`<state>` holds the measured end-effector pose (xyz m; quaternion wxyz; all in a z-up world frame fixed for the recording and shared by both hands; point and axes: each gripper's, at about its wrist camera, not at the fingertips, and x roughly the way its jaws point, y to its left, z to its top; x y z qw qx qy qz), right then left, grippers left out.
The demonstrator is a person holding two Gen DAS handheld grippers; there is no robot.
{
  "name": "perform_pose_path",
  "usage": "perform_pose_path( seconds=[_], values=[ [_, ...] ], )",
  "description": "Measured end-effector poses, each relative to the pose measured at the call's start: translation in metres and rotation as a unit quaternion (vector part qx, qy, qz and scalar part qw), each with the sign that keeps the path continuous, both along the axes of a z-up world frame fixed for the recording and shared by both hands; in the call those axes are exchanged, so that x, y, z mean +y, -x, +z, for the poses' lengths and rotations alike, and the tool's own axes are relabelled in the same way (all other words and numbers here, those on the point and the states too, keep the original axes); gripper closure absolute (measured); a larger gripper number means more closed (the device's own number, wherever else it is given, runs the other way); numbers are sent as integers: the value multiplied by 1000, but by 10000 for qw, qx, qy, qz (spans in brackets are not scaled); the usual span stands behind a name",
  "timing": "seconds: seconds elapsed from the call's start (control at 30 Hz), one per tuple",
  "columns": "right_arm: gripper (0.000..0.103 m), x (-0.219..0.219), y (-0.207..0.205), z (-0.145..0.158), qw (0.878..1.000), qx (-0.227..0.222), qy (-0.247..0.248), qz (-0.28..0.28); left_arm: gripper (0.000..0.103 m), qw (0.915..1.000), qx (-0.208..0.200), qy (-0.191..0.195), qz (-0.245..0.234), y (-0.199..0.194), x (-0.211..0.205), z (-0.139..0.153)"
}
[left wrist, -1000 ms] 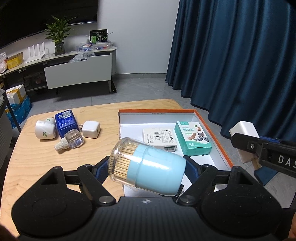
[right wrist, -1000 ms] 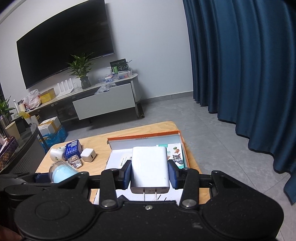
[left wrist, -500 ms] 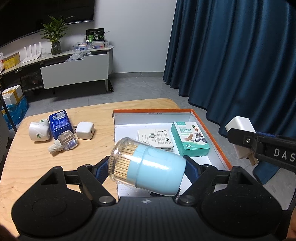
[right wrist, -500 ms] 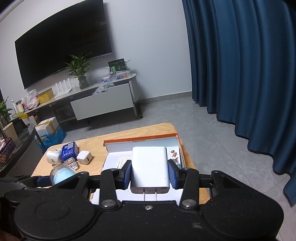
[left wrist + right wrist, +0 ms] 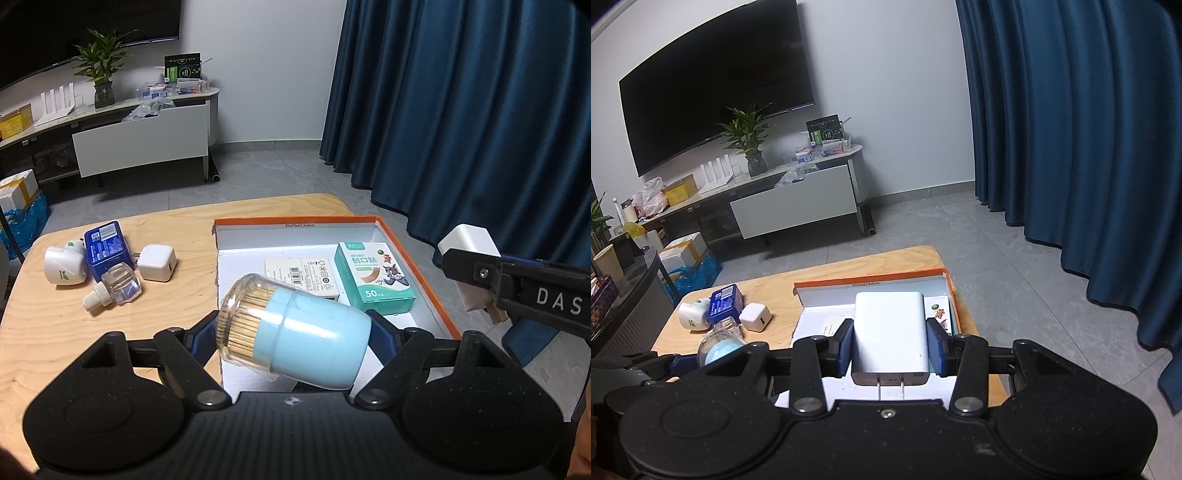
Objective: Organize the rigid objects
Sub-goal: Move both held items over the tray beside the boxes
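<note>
My left gripper [image 5: 291, 338] is shut on a toothpick jar [image 5: 295, 334] with a light blue cap, held on its side above the near end of the orange-rimmed white box [image 5: 417, 258]. In the box lie a green plaster carton [image 5: 373, 275] and a white barcode carton [image 5: 301, 275]. My right gripper [image 5: 891, 345] is shut on a white charger [image 5: 890, 338] with its prongs toward the camera, held over the box's right side. That charger [image 5: 467, 240] also shows at the right of the left wrist view.
On the wooden table [image 5: 74, 325] left of the box lie a white round plug-in device [image 5: 62, 266], a blue box [image 5: 107, 249], a small white charger cube [image 5: 158, 262] and a clear bottle [image 5: 116, 288]. Blue curtains [image 5: 461, 110] hang right; a TV cabinet [image 5: 140, 136] stands behind.
Both held objects stay gripped. The scene has drifted slightly in both views, with the table items sitting a little further left in the left wrist view.
</note>
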<state>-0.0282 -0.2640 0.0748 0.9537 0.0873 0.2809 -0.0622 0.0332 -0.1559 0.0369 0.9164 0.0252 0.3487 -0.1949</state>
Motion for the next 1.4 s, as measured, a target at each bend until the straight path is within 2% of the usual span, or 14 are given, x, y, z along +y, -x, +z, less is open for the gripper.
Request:
perform_pose_path(
  seconds=[0.5, 1.4],
  values=[
    [53, -6, -10, -6, 10000, 58, -16, 25, 21, 9999, 98, -13, -89, -12, -7, -8],
    [53, -8, -55, -17, 9994, 283, -101, 148, 21, 9996, 196, -24, -219, -30, -21, -18]
  ],
)
